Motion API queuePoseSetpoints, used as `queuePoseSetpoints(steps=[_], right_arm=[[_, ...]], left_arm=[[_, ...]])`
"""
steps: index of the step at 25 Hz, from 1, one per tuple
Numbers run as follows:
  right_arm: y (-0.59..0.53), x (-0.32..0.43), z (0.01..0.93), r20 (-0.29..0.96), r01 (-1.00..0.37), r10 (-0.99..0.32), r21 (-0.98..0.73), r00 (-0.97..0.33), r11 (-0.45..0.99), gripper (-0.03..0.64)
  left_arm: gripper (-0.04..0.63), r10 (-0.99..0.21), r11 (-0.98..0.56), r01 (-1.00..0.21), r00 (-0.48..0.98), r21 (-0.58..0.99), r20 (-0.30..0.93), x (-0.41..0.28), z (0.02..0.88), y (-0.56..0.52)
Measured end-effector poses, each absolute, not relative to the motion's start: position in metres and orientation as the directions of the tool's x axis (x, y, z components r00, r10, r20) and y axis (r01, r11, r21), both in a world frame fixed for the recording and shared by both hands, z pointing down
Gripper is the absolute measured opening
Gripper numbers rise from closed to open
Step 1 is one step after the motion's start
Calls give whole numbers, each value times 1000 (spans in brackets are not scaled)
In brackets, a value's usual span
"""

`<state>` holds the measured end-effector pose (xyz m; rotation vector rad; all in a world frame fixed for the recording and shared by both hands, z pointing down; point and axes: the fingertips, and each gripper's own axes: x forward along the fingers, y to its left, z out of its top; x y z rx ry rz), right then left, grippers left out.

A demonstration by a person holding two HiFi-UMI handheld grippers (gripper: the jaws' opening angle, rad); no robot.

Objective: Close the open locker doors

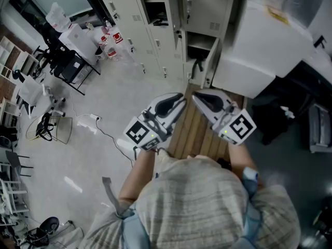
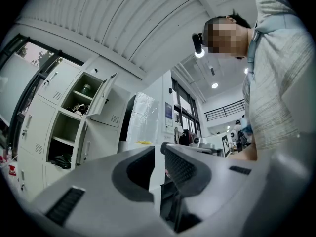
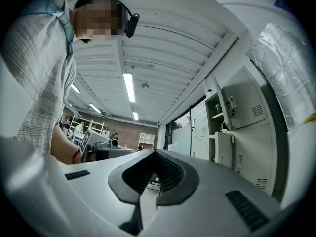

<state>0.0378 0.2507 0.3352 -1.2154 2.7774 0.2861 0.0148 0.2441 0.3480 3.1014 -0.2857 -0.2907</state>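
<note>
A bank of pale lockers (image 1: 135,19) stands ahead of me. One upper door (image 1: 171,7) hangs open, and a lower door (image 1: 211,61) stands ajar beside an open compartment (image 1: 199,40). The left gripper view shows the same open upper door (image 2: 104,100) and several open compartments (image 2: 66,127). In the right gripper view the open door (image 3: 247,102) is at the right. Both grippers are held in front of my chest, well short of the lockers. My left gripper (image 1: 179,100) (image 2: 157,149) is open by a narrow gap, empty. My right gripper (image 1: 199,96) (image 3: 155,153) is shut on nothing.
A large white wrapped appliance (image 1: 270,40) stands right of the lockers. I stand on a wooden slatted board (image 1: 194,134). A power strip with cables (image 1: 88,119) lies on the floor at left. A table with bottles (image 1: 78,38) and chairs (image 1: 15,162) stand farther left.
</note>
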Motion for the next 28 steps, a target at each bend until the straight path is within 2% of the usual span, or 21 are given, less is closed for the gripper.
queuePoseSetpoints(steps=[14,28], right_arm=[[223,59,355,-119,-757,-747,86,-654,648,3],[98,74,358,-87,-771,-766,62,-637,634,6]], left_arm=[[67,-156,-987,-148,970,55,-184,35,363,215],[67,-133,-990,-125,975,59,-178,47,366,91]])
